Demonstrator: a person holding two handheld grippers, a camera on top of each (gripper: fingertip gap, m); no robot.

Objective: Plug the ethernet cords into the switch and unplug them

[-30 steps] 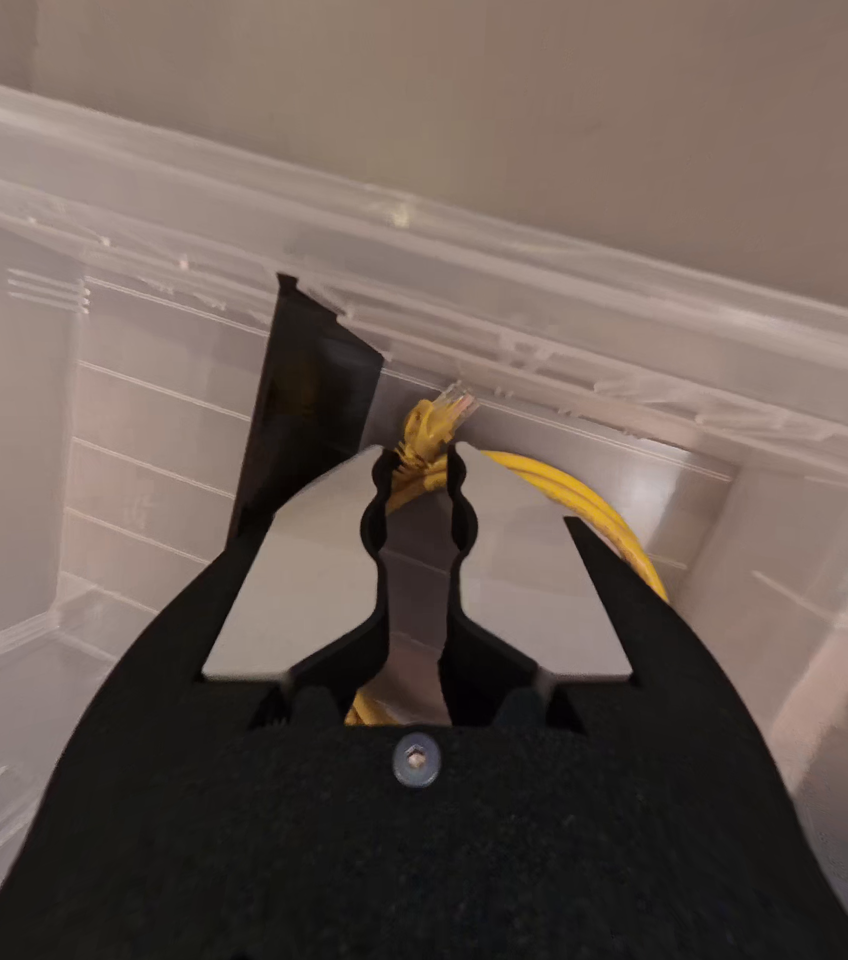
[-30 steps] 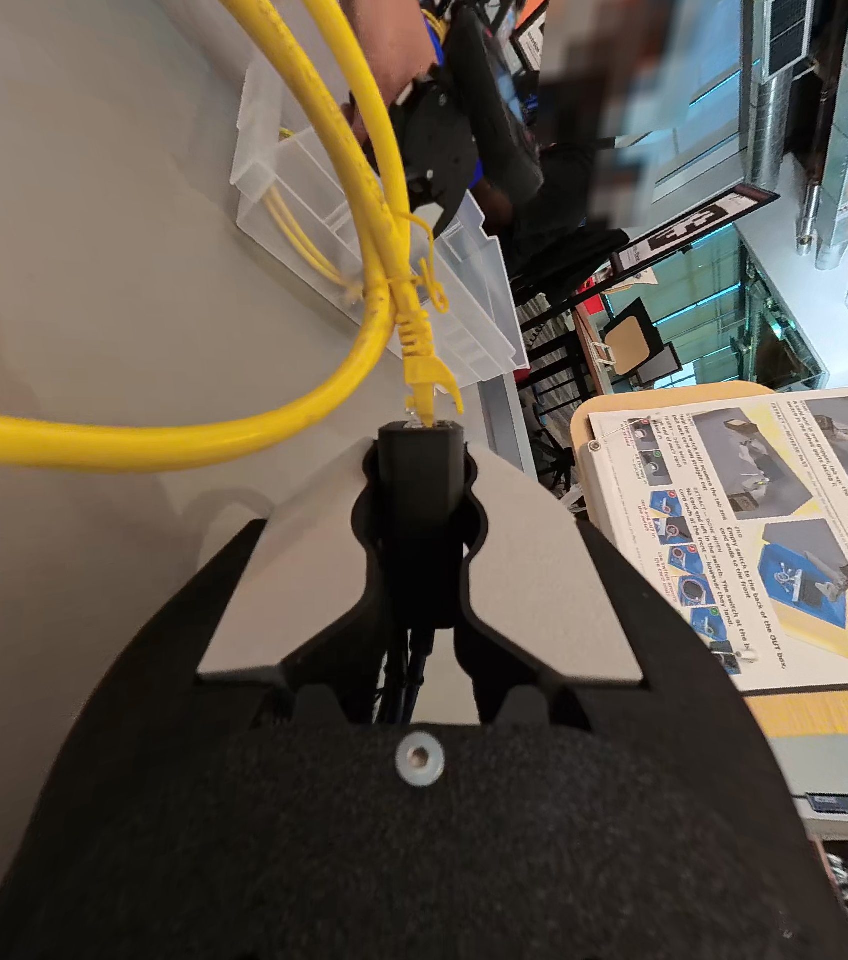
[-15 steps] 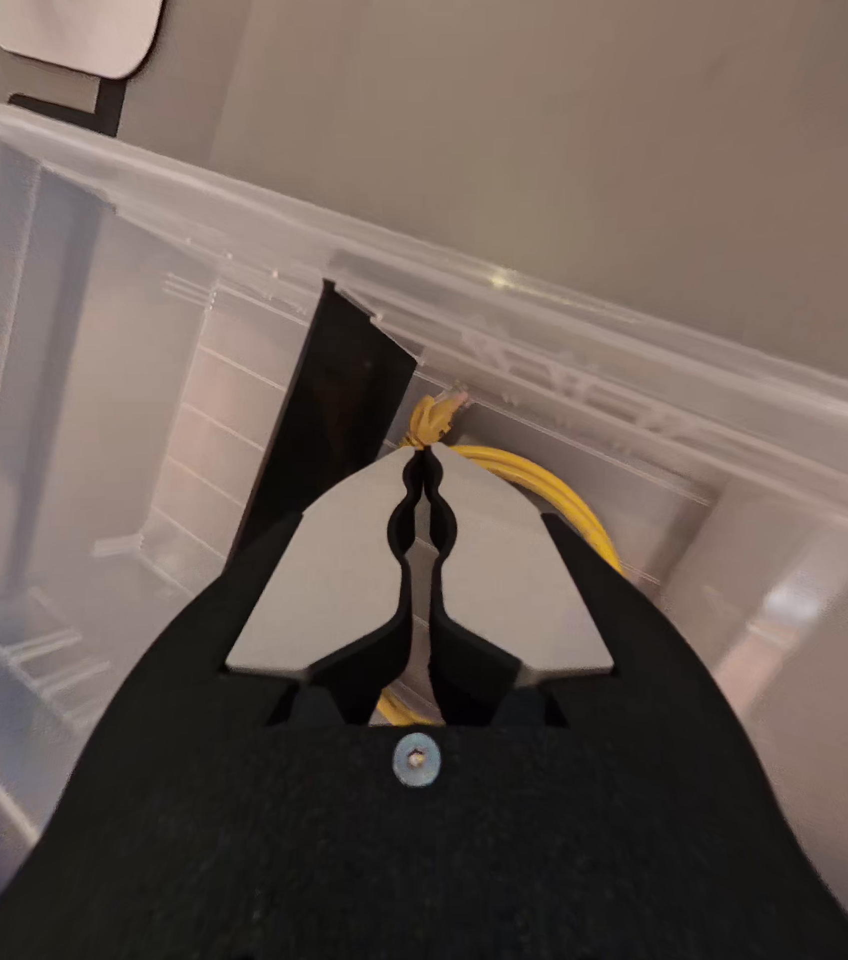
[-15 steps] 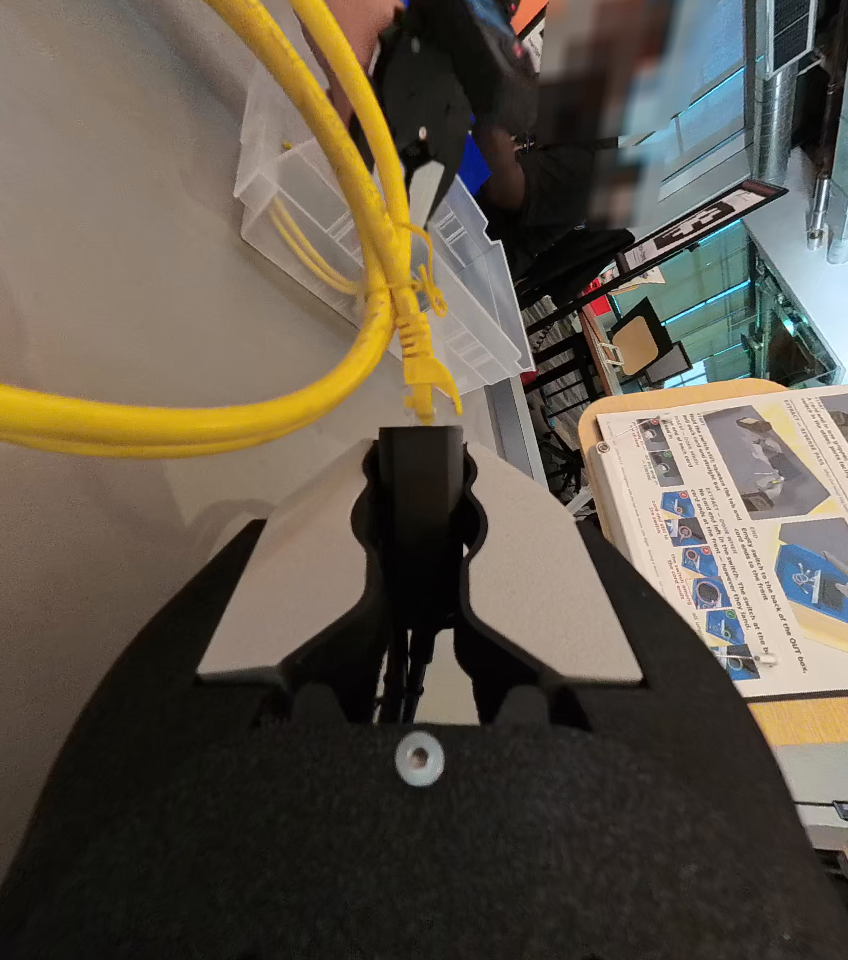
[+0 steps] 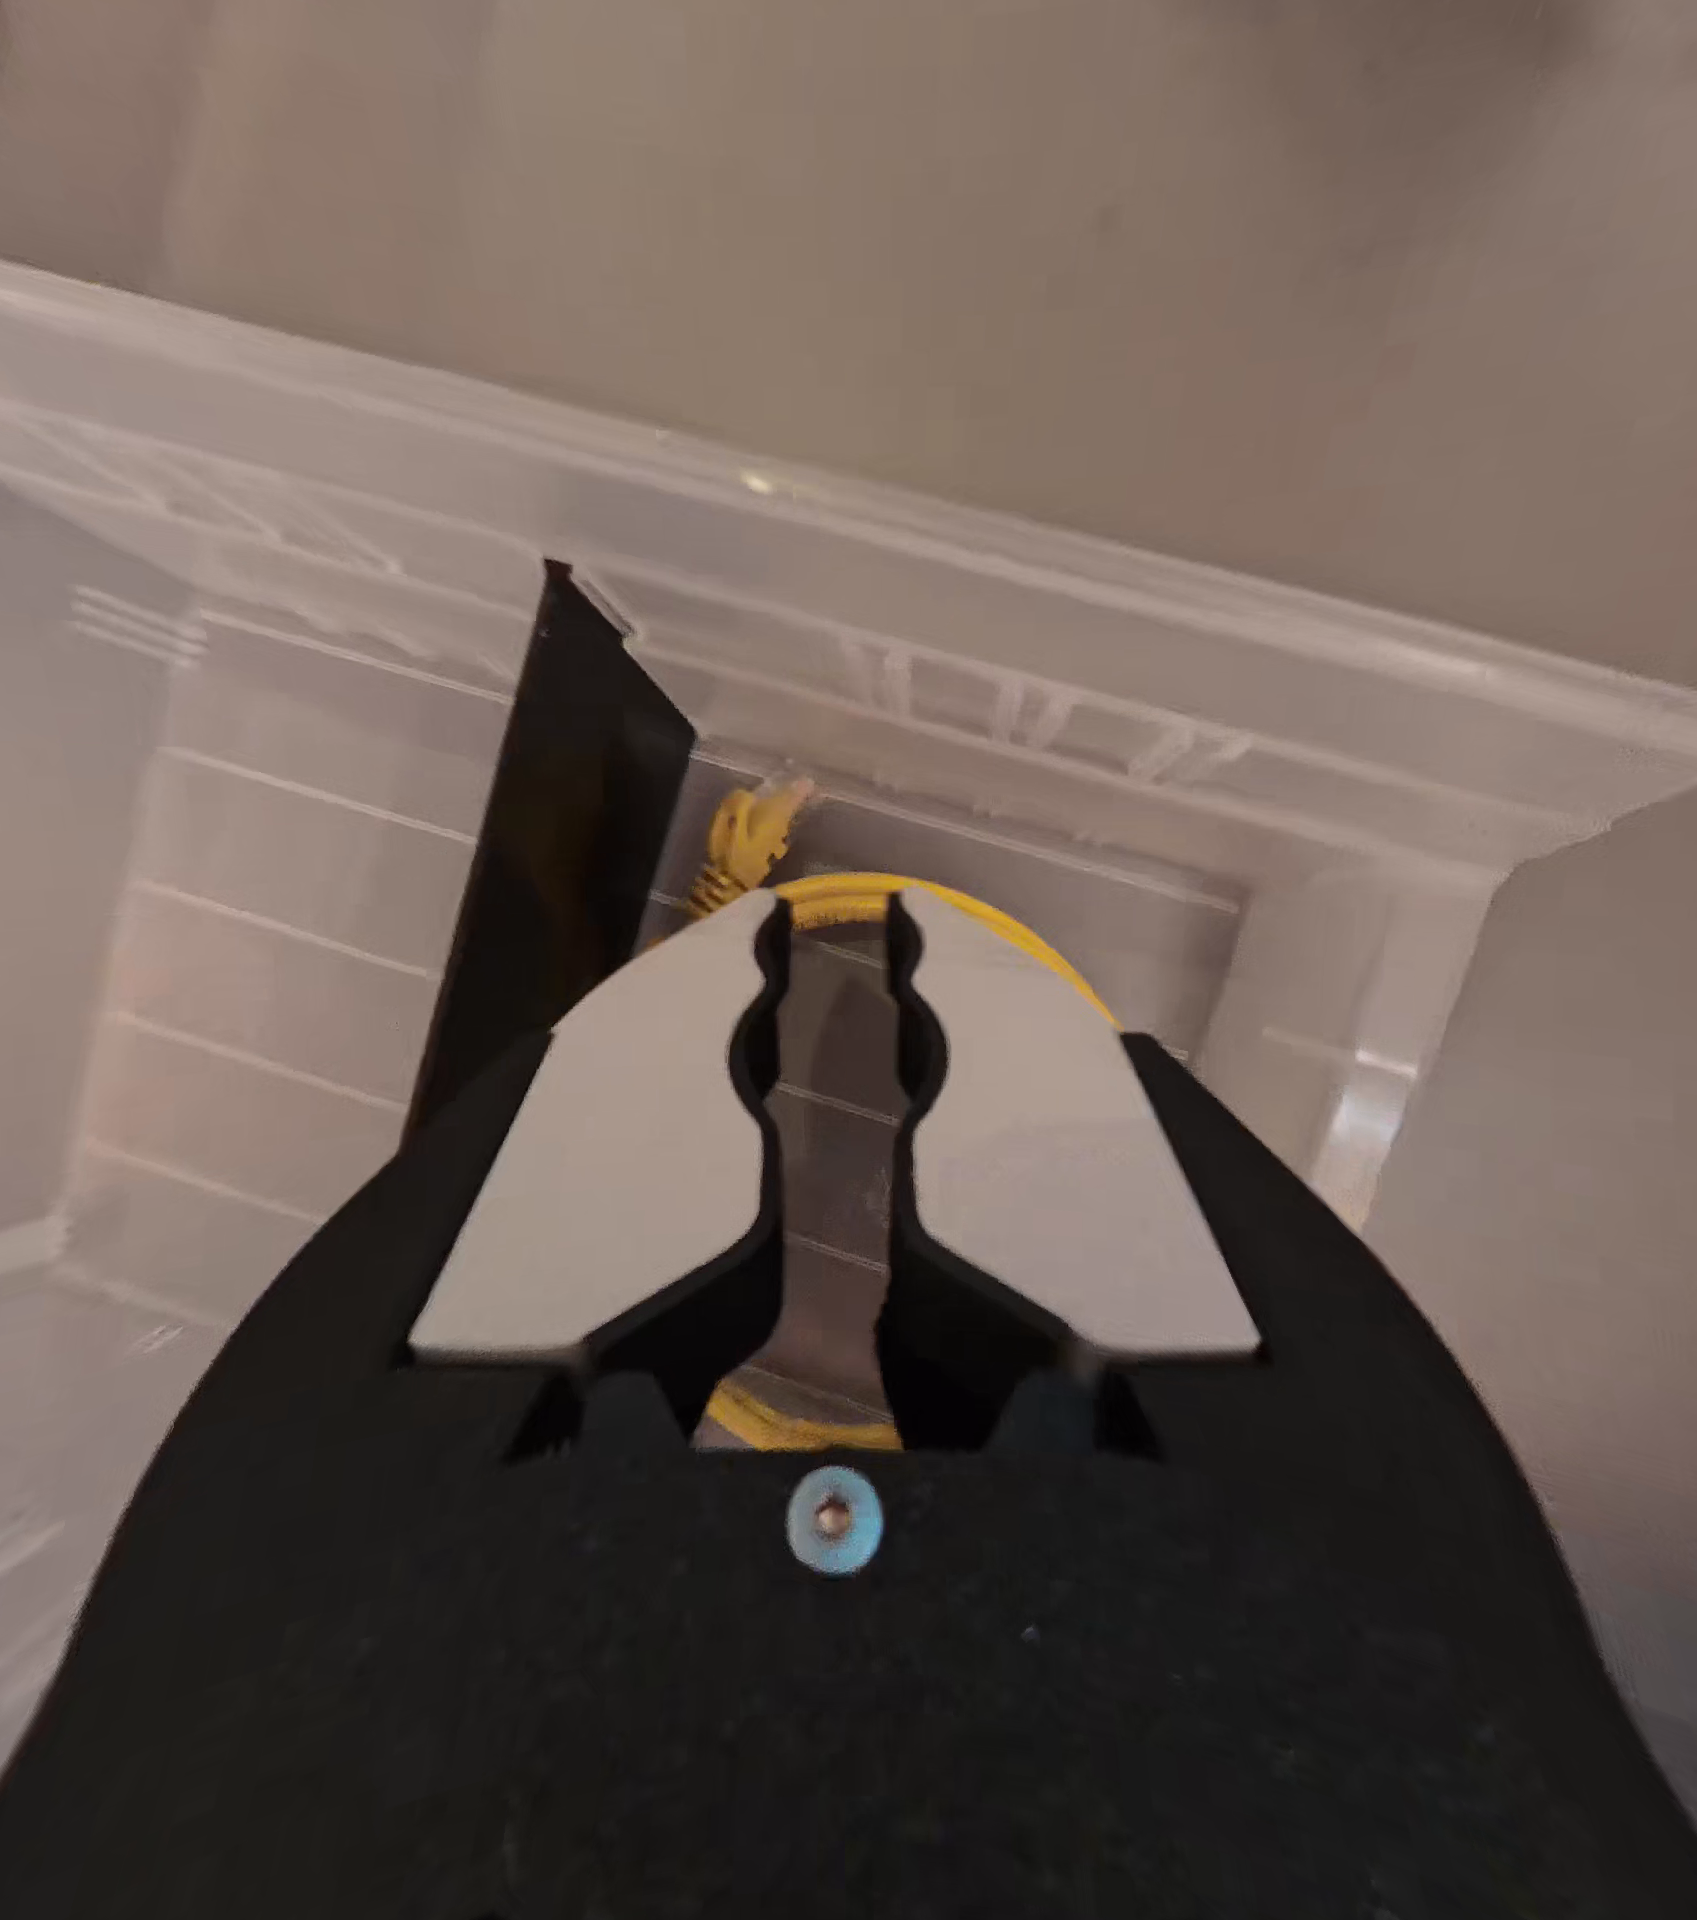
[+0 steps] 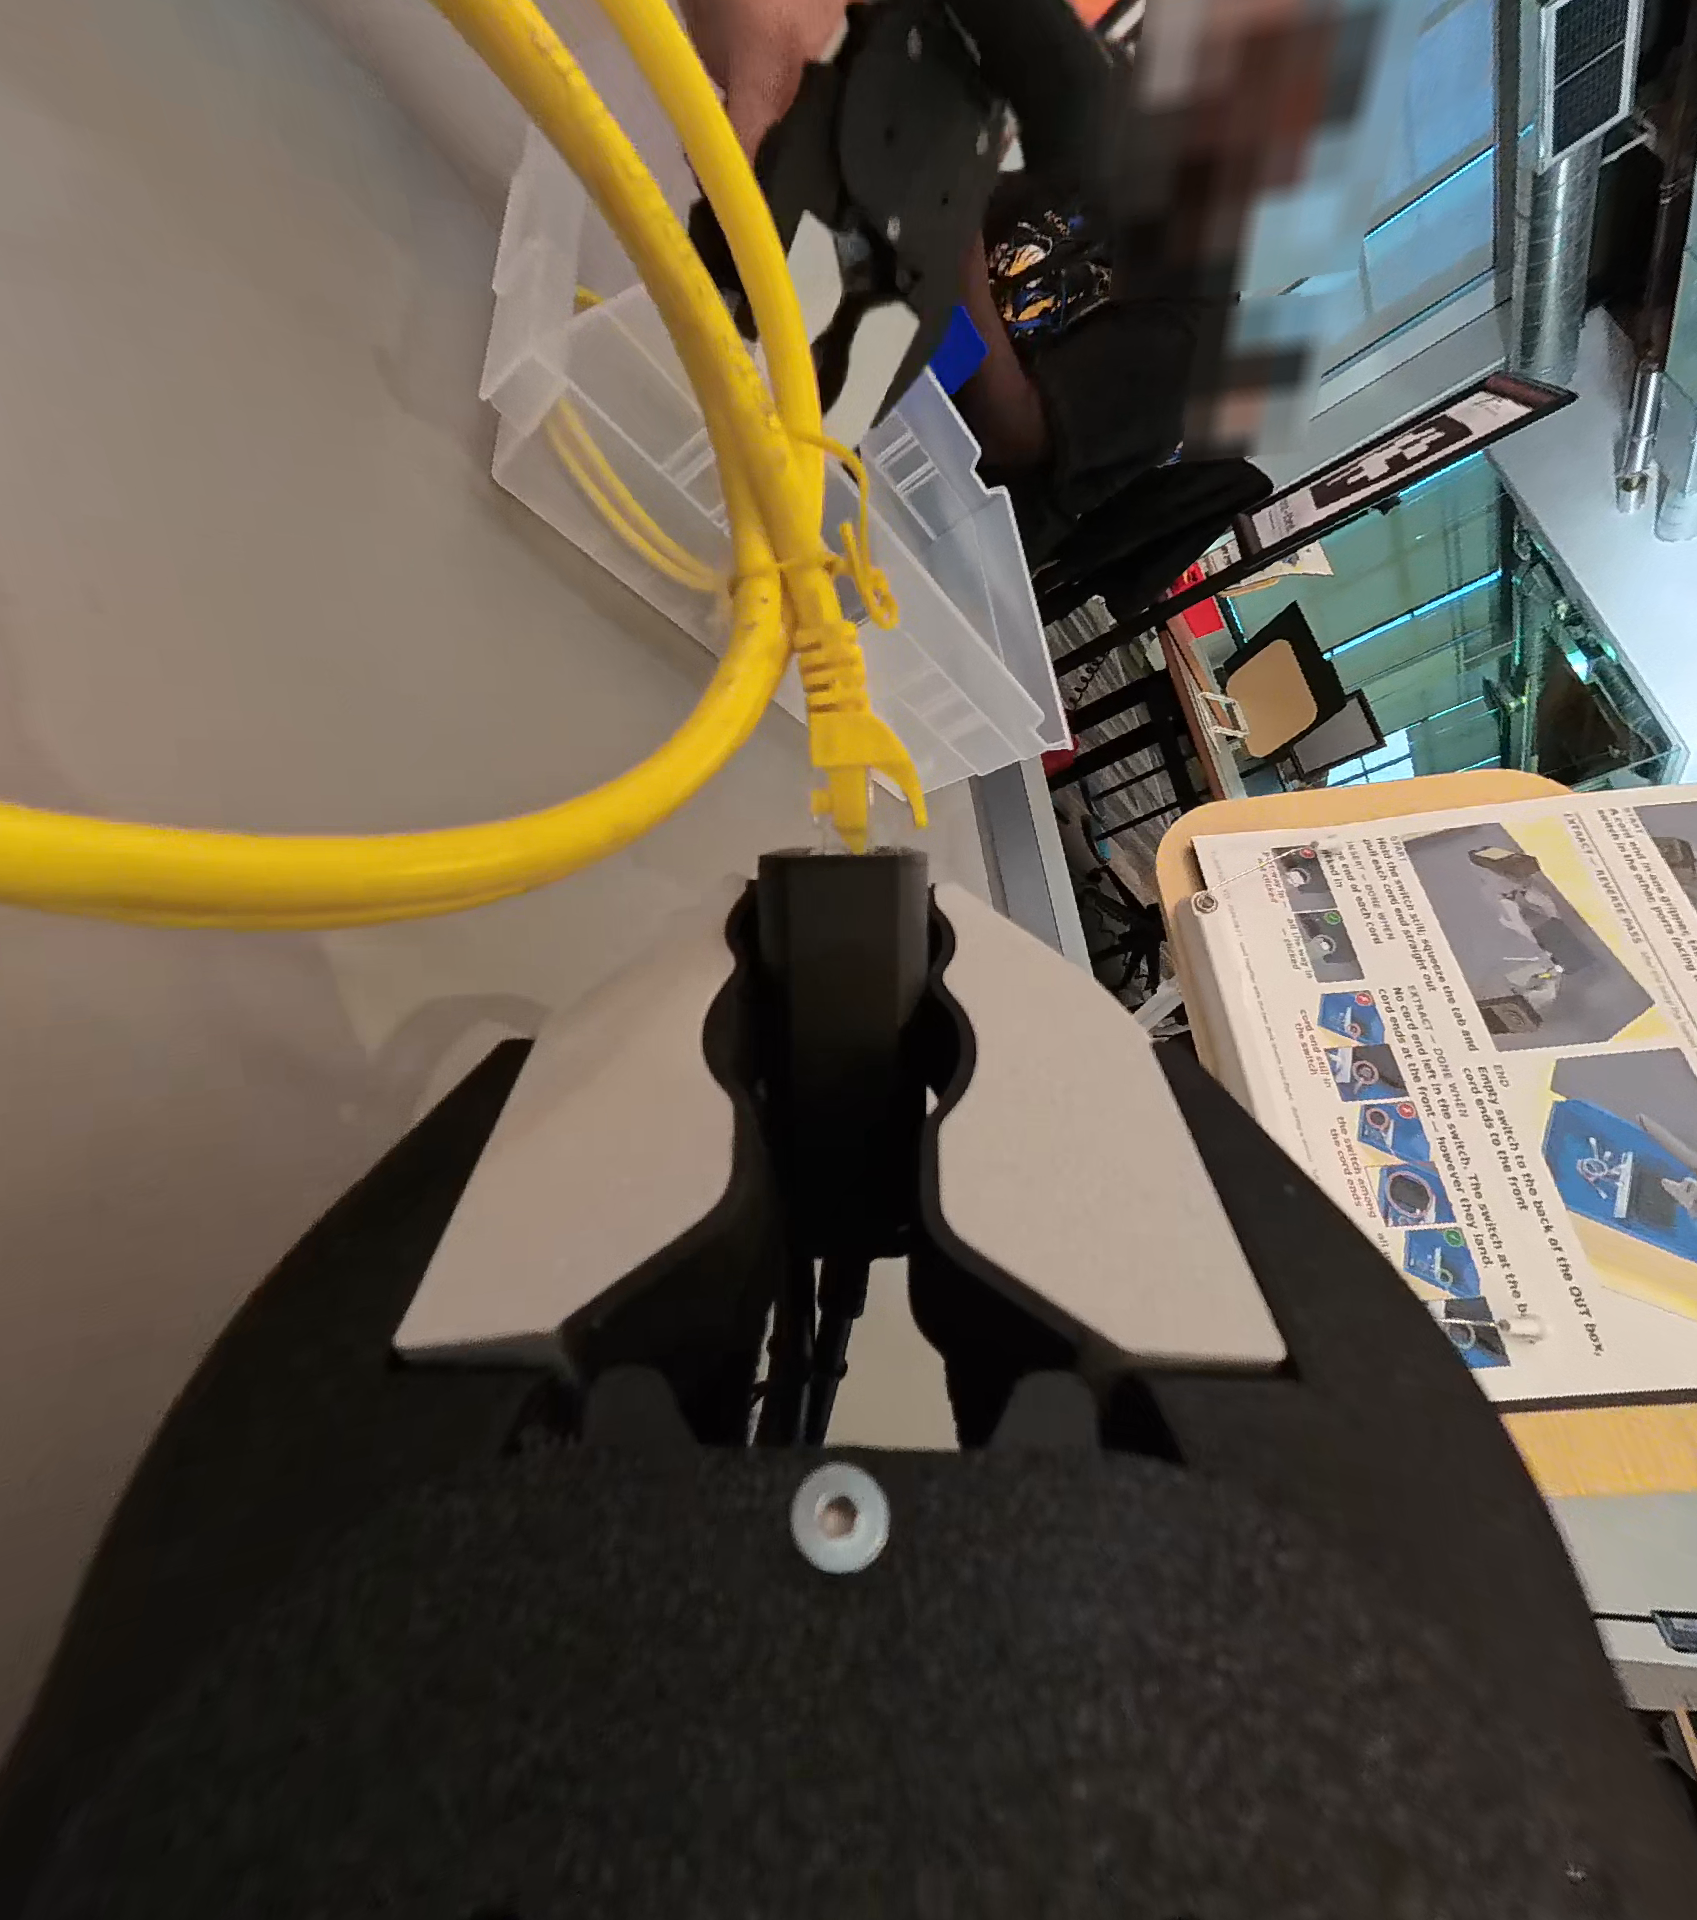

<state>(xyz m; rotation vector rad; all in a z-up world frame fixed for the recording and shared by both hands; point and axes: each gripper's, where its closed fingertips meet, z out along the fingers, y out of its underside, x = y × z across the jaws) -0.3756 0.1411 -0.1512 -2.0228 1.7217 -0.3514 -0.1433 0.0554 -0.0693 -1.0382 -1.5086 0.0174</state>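
Right gripper (image 6: 842, 883): clamped on the black switch (image 6: 839, 997), pads pressing both sides, port face pointing away from the camera. Looks held that way so cords go in straight. One yellow plug (image 6: 849, 748) sits in a port; its yellow ethernet cord (image 6: 304, 862) loops off left over the bench (image 6: 148, 416).

Left gripper (image 5: 833, 914): jaws parted, nothing between the pads. It hangs over the clear plastic bin (image 5: 1031, 644), aimed at a second coiled cord (image 5: 927, 894) lying just past the fingertips, loose connector (image 5: 750, 831) against the bin wall beside a black divider (image 5: 563, 831). Probably lining up to pick that one next.

Farther off in the right view: instruction sheet (image 6: 1550, 1091) on a wooden board, chairs beyond.
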